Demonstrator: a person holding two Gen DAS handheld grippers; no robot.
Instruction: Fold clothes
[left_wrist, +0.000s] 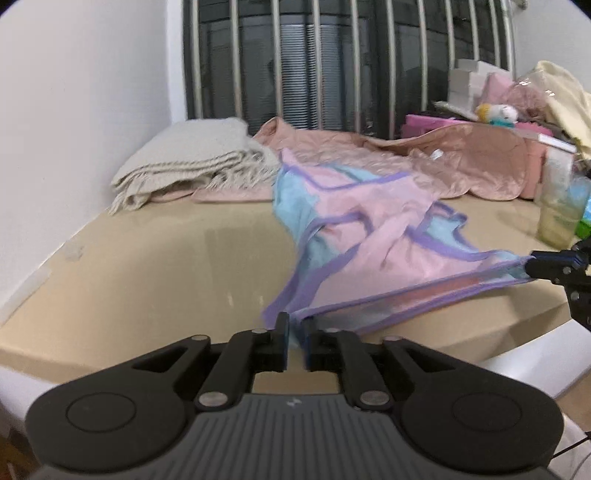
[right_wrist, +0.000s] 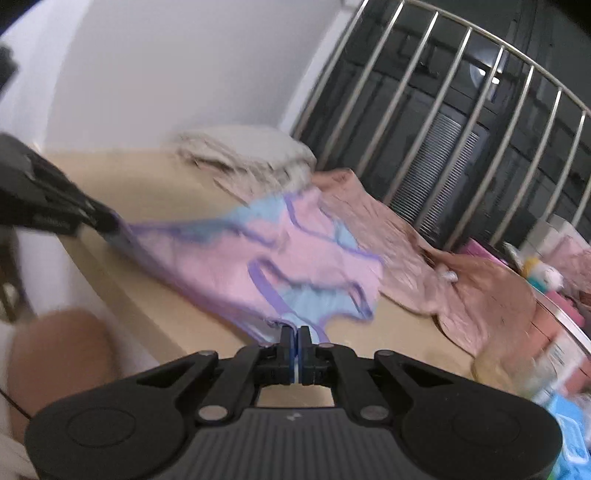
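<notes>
A pink and blue garment (left_wrist: 365, 236) with purple trim lies stretched across the tan table (left_wrist: 147, 266), its near edge lifted between the two grippers. The right gripper (right_wrist: 297, 338) has its jaws pressed together on one corner of the hem. The left gripper (left_wrist: 294, 326) has its jaws slightly parted, with the garment's other corner lying in the gap; the pads do not visibly clamp it. Beyond the garment a crumpled pink quilt (left_wrist: 461, 162) spreads along the back of the table, beside a folded cream blanket (left_wrist: 195, 162) with fringe. Behind them stand metal window bars (left_wrist: 351, 62), and boxes and toys crowd the right end.
</notes>
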